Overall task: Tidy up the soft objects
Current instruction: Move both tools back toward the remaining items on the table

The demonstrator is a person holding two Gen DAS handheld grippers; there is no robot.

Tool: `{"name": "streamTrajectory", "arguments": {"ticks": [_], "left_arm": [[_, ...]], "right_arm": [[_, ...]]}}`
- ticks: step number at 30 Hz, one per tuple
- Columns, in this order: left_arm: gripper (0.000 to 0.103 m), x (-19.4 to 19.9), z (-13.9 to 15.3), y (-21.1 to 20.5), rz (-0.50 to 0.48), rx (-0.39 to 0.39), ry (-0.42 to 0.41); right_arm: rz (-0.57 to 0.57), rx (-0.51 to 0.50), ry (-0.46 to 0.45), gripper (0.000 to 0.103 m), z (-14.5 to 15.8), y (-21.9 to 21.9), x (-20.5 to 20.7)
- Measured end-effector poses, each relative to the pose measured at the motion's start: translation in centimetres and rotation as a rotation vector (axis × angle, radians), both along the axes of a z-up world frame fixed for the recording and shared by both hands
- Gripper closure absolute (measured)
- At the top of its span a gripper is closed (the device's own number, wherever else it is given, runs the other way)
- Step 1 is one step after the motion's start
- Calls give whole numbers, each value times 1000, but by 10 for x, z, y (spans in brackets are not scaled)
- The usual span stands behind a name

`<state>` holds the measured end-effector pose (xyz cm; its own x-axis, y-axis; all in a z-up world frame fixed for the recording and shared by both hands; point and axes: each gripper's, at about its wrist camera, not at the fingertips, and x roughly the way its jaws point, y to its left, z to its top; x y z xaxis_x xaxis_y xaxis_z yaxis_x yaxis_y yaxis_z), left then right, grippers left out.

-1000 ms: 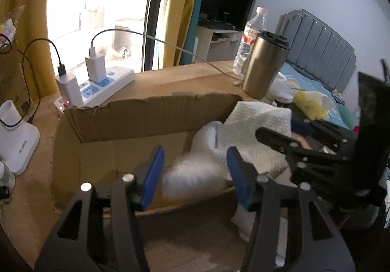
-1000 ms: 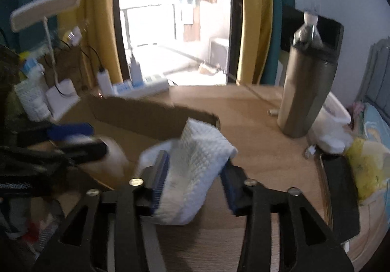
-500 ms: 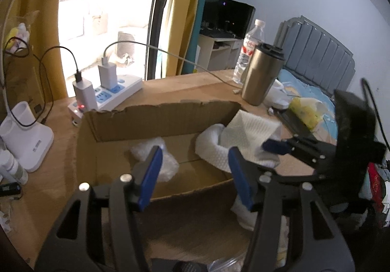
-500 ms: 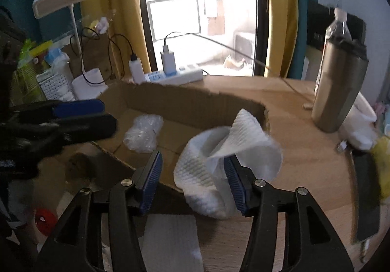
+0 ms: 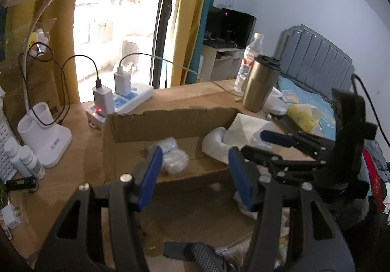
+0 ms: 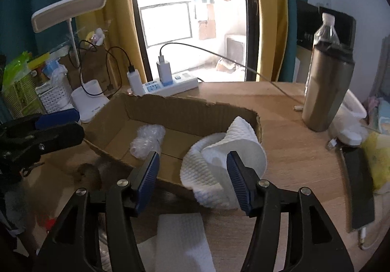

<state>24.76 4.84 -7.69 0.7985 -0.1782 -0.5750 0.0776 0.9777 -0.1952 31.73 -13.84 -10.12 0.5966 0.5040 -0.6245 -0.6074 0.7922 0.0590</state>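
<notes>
An open cardboard box (image 5: 170, 120) (image 6: 185, 111) lies on the wooden desk. A clear crumpled plastic wad (image 5: 173, 157) (image 6: 146, 140) rests on its floor. A white waffle-textured towel (image 5: 234, 135) (image 6: 224, 162) hangs over the box's right front corner, partly inside. My left gripper (image 5: 195, 174) is open and empty, in front of the box. My right gripper (image 6: 192, 174) is open just short of the towel, not touching it. It also shows from the side in the left wrist view (image 5: 280, 147). A folded white cloth (image 6: 180, 240) lies under my right gripper.
A steel tumbler (image 5: 259, 86) (image 6: 326, 91) and a water bottle (image 5: 248, 59) stand right of the box. A power strip with chargers (image 5: 121, 98) (image 6: 168, 84), a white lamp base (image 5: 43, 135), a dark phone (image 6: 358, 184) and a yellow cloth (image 6: 377, 162) surround it.
The left gripper let the plastic wad go into the box and drew back. The right gripper opened, let the towel go on the box corner and drew back.
</notes>
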Motion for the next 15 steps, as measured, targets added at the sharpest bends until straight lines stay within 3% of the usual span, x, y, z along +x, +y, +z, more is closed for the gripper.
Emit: {"name": "streamTrajectory", "arguments": {"ticks": [9,10,11,12,13,15], "left_arm": [[45,-24,3,3,19,-5,-17],[41,-28,4,3,21,-6,-20],[25,-29,5,4,23,-6,-22],[18,-32,5,5,26,-7,-25],[13,-36,6,5,29,-8,-27],[13,-44,7,8,37,-20,-39]], "right_arm": [[-25,-25,-58,41,22,-2,-34],[-26,-26,-61,41,24,-3,-38],[-27,-26,-65,40,25,-4,-42],[-29,-25,-70,40,27,-5,-46],[-30,-25,-74,39,29,-6,-49],[-33,-26,-81,38,31,-8,-56]]}}
